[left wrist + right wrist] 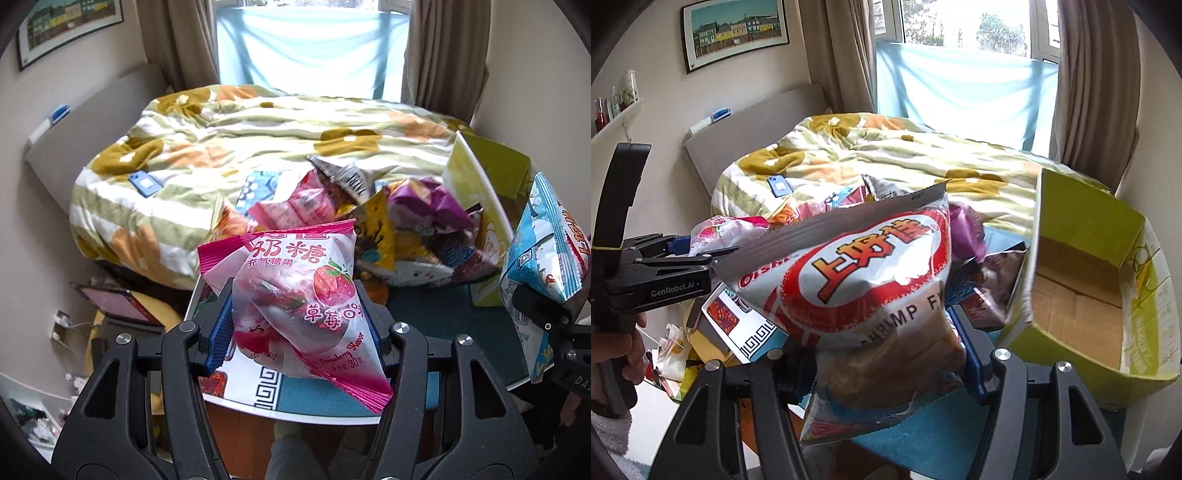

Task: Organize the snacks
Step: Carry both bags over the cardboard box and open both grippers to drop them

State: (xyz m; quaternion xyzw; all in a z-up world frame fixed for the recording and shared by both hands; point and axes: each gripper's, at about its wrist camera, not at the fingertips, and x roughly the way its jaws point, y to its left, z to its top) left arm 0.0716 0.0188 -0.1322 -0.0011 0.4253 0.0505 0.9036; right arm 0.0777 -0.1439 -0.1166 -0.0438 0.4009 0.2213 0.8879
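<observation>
My left gripper [295, 321] is shut on a pink strawberry candy bag [295, 291] and holds it above the table's near edge. My right gripper [882, 354] is shut on a red-and-white shrimp chip bag [857, 280], lifted just left of an open green cardboard box [1086, 295]. The right gripper with its bag [543, 258] shows at the right edge of the left wrist view. The left gripper [683, 254] shows at the left of the right wrist view. A pile of snack bags [388, 221] lies on the table behind.
The small table [424, 328] has a teal top with a white patterned border. The green box [484, 177] stands at its right. A bed with a flowered quilt [240, 140] lies beyond, with a blue phone [144, 182] on it. A laptop [114, 301] sits low left.
</observation>
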